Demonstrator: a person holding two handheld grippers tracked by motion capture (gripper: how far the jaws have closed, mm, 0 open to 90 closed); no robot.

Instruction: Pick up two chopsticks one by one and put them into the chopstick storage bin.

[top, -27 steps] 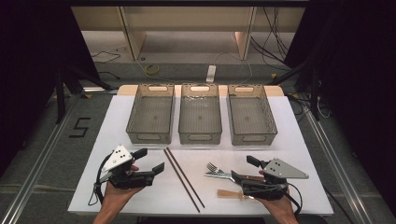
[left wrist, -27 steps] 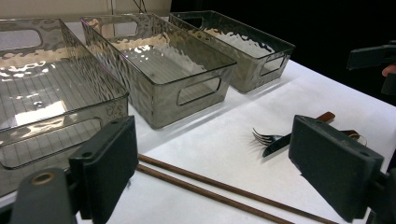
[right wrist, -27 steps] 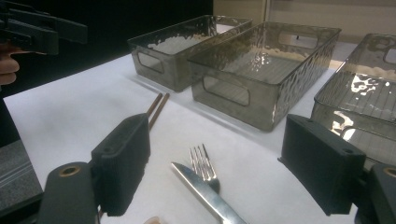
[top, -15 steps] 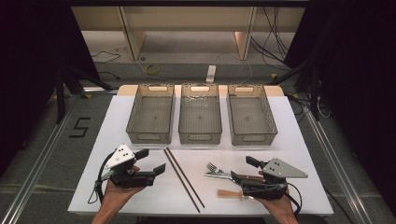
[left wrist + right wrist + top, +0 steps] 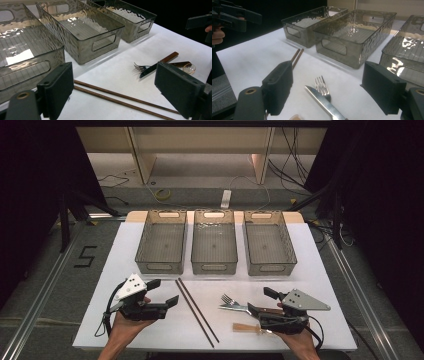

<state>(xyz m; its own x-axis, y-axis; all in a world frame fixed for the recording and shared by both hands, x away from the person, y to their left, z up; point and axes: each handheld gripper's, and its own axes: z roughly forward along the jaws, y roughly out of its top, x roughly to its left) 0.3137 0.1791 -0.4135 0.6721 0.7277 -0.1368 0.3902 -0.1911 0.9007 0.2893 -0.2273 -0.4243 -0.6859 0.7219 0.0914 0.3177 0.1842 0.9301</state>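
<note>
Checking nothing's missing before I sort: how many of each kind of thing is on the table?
Bins: 3
Chopsticks: 2
Fork: 1
Knife: 1
Spoon: 1
Total: 8

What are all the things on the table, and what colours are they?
bins: three, smoky clear plastic, side by side at the table's far half, all empty
chopsticks: two, dark brown, lying together near the front middle
fork: one, silver, by the right gripper
knife: one, silver blade with brown handle, crossing the fork
table: one, white top
left gripper: one, black, jaws open, nothing between them
right gripper: one, black, jaws open over the cutlery
</note>
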